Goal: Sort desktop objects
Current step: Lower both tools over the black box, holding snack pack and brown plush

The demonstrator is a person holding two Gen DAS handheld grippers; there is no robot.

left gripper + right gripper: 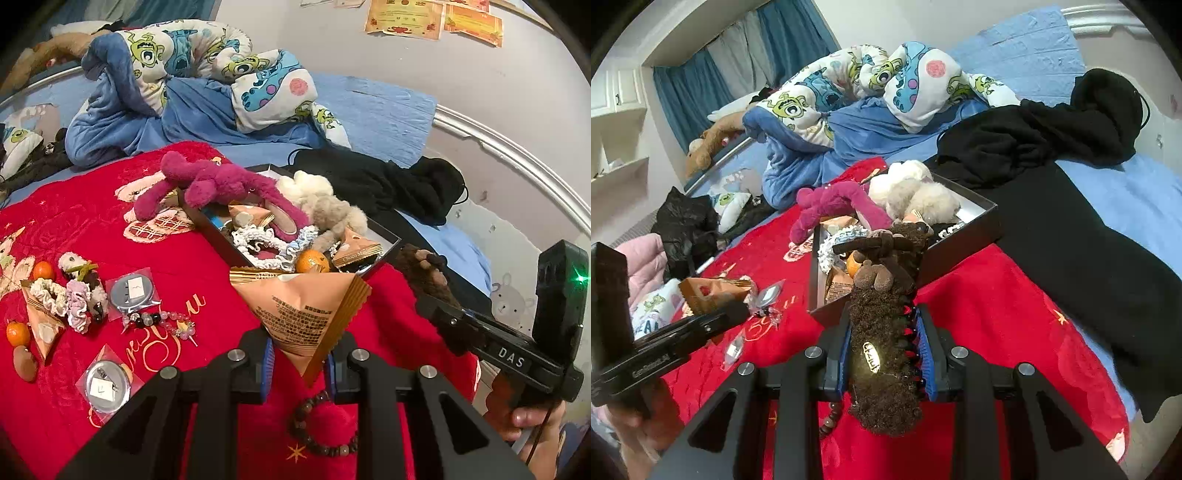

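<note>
Grippers both carry a load over the red blanket (207, 295). The left gripper (300, 363) is clenched on an orange triangular snack packet (301, 310), pinched by its lower corner between the blue pads, its printed face toward the camera. The right gripper (884, 354) grasps a brown fuzzy hair claw (882, 332) with a small brown bear figure on its far end; the claw's teeth lie against the right pad.

Just beyond both loads stands the dark box (960, 243), near the blanket's far edge. In it are a magenta plush (218, 184), a cream plush (314, 192), scrunchies, a mandarin (312, 261) and more packets.

Toward the blanket's left edge lie loose mandarins, scrunchies, two round badges (107, 386) in sleeves and a bead bracelet (162, 321). A dark bead bracelet (325, 424) lies below the left gripper, probably on the blanket.
</note>
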